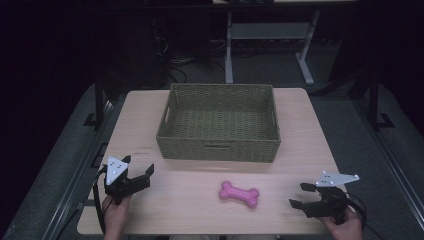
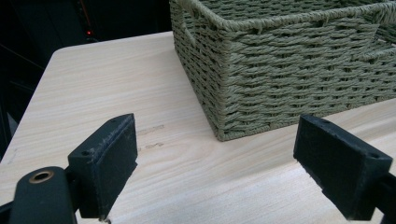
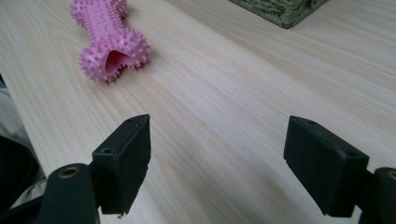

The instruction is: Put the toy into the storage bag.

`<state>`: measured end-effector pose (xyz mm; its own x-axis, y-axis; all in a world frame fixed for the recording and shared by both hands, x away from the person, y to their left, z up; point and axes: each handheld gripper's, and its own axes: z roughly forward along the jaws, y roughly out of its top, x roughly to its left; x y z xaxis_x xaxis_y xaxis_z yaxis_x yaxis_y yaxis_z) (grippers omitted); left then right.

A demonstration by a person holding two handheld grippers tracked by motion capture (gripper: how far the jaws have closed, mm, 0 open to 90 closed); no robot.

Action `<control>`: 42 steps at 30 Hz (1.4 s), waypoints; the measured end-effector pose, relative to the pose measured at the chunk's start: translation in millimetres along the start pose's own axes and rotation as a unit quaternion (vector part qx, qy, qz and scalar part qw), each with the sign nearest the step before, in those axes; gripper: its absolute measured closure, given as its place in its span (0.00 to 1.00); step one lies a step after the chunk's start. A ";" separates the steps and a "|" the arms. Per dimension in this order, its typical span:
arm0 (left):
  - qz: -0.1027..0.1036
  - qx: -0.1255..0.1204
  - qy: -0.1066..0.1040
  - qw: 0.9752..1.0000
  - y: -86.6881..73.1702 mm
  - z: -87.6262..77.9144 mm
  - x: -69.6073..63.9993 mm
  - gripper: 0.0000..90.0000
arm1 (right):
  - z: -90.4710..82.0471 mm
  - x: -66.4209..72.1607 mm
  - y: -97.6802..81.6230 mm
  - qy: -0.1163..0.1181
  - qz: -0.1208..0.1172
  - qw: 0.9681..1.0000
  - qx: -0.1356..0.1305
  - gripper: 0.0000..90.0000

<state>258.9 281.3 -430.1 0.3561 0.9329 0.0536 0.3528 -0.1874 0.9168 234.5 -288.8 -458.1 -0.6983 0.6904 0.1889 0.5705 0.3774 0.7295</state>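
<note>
A: Pink, spiky rubber: a bone-shaped chew toy [image 1: 239, 193] lies flat on the light wood table [image 1: 200, 210], near the front edge and roughly midway between the two grippers. In the right gripper view its near knob shows a hollow slit.

B: And what lies behind it?

A: A green woven basket [image 1: 218, 150], rectangular and open-topped, with a handle slot in each short wall. It stands at the back half of the table, well apart from the toy. In the left gripper view its near corner sits just ahead of the jaws.

B: The grippers?

A: The left gripper [image 1: 138, 169] is held in the person's left hand [image 1: 116, 214] near the front left corner, jaws spread wide with nothing between them, pointing toward the basket. The right gripper [image 1: 300, 194] is held in the right hand [image 1: 344, 227] near the front right corner, jaws likewise spread wide and empty, pointing toward the toy. A grey three-cornered plate tops each.
</note>
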 end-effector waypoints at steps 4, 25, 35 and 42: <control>-0.001 0.002 0.001 1.000 -0.2 1.0 1.2 0.14 | 1.2 -3.6 3.1 0.006 -0.001 1.000 -0.009 0.25; 0.005 -0.002 0.005 1.000 -0.1 -3.1 1.0 0.14 | 9.6 18.1 43.8 0.025 -0.052 0.998 0.016 0.24; 0.002 -0.002 0.005 1.000 -0.1 -3.5 3.2 0.14 | 12.1 27.8 62.2 0.038 -0.066 0.997 0.020 0.18; 0.004 -0.005 0.008 1.000 0.6 -4.0 1.9 0.14 | 15.6 35.3 74.1 0.046 -0.080 0.995 0.034 0.17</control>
<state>256.4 284.2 -427.8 0.3447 0.9363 0.0679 0.3412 -0.1924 0.9201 258.9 -226.8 -407.7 -0.8177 0.5595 0.1357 0.4743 0.5210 0.7097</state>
